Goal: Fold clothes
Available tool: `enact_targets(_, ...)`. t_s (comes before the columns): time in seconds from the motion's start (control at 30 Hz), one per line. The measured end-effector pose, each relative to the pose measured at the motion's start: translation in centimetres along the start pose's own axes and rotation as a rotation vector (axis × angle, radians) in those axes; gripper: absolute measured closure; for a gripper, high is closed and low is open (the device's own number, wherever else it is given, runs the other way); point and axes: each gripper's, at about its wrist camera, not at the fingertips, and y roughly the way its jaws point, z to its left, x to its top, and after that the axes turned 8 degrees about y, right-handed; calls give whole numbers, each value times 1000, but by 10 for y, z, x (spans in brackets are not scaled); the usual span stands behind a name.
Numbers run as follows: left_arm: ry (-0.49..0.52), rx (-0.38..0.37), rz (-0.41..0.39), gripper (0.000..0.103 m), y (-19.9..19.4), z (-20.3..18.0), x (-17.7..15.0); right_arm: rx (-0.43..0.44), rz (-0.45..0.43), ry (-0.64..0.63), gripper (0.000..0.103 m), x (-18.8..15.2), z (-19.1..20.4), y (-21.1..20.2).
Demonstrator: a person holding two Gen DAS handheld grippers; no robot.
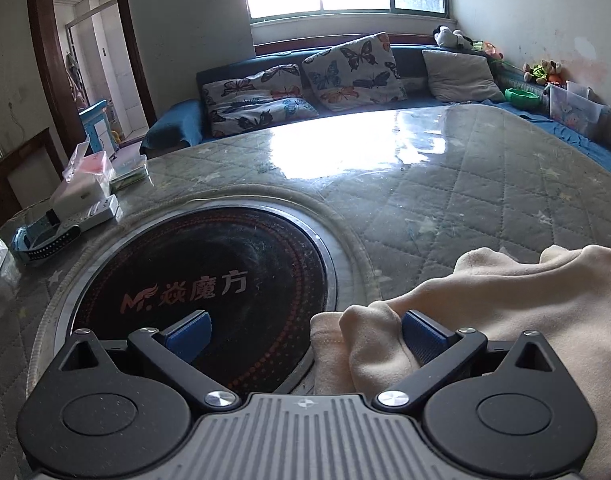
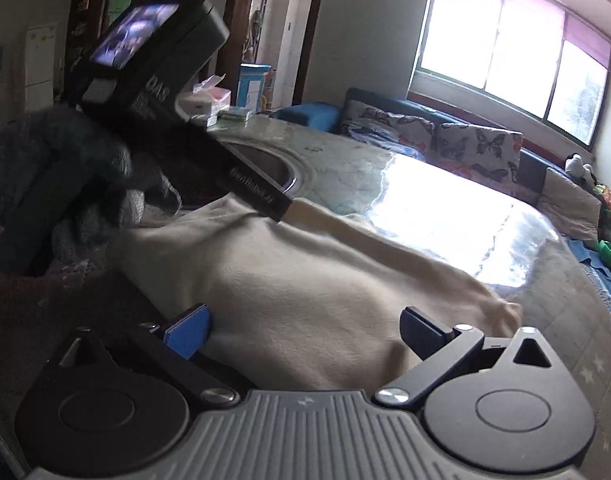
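A cream garment (image 1: 505, 312) lies on the quilted table at the right of the left wrist view. Its bunched edge reaches in between the fingers of my left gripper (image 1: 305, 334), which stands wide open, the cloth resting against the right pad (image 1: 421, 338). In the right wrist view the same garment (image 2: 305, 276) spreads across the table. My right gripper (image 2: 305, 336) is open over its near edge, with cloth lying between the fingers. The left gripper (image 2: 279, 206) shows there at the garment's far edge, held by a hand in a dark fuzzy sleeve (image 2: 65, 152).
A round black cooktop (image 1: 209, 284) is set into the quilted table (image 1: 445, 184). Boxes and packets (image 1: 85, 188) stand at the table's left edge. Behind it runs a blue sofa with butterfly cushions (image 1: 345, 68), a green bowl (image 1: 521, 98) and a plastic box (image 1: 573, 112).
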Motion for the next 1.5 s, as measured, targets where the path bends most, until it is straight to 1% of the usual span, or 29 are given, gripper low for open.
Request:
enact_targets(0.1, -22, -1, 1, 0, -5, 3, 1, 45, 17, 82, 1, 1, -16, -13)
enact_targets(0.17, -41, -7, -13, 0, -14, 6, 2, 77, 28, 147, 1, 0, -29, -21)
enact_targets(0.2, -48, -21, -28, 0, -20, 7, 2, 91, 35, 177, 1, -1, -35, -25)
enact_targets(0.3, -47, -97, -91, 0, -42, 6, 0, 99, 82, 237, 1, -11, -49, -24)
enact_targets(0.37, -41, -162, -132, 0, -56, 4, -5, 93, 75, 199, 1, -17, -52, -31)
enact_targets(0.47, -41, -260, -174, 0, -70, 3, -13, 95, 42, 189, 1, -7, -59, -41)
enact_targets(0.57, -32, -297, -188, 0, -75, 0, -21, 69, 8, 221, 1, 9, -77, -41)
enact_targets(0.63, -22, -300, -186, 0, -76, -2, -25, 54, -11, 238, 1, 21, -90, -36)
enact_targets(0.77, -20, -319, -166, 0, -74, -2, -35, 77, 0, 287, 1, 36, -109, -16)
enact_targets(0.9, -9, -314, -133, 0, -69, -3, -45, 130, 55, 345, 1, 40, -117, 17)
enact_targets(0.97, -3, -300, -112, 0, -65, -5, -50, 126, 92, 367, 1, 38, -119, 32)
enact_targets(1.03, -6, -295, -98, 0, -63, -3, -54, 86, 120, 377, 1, 35, -122, 43)
enact_targets(1.1, -12, -297, -96, 0, -63, 0, -56, 82, 118, 369, 1, 34, -122, 44)
enact_targets(1.2, -30, -294, -106, 0, -67, 5, -58, 87, 106, 354, 1, 38, -116, 34)
enact_targets(1.27, -58, -291, -110, 0, -70, 10, -59, 76, 90, 328, 1, 39, -110, 24)
enact_targets(1.37, -75, -279, -101, 0, -71, 14, -64, 60, 66, 289, 0, 39, -99, 9)
enact_targets(1.5, -68, -273, -86, 0, -70, 13, -70, 28, 60, 216, 0, 32, -81, 3)
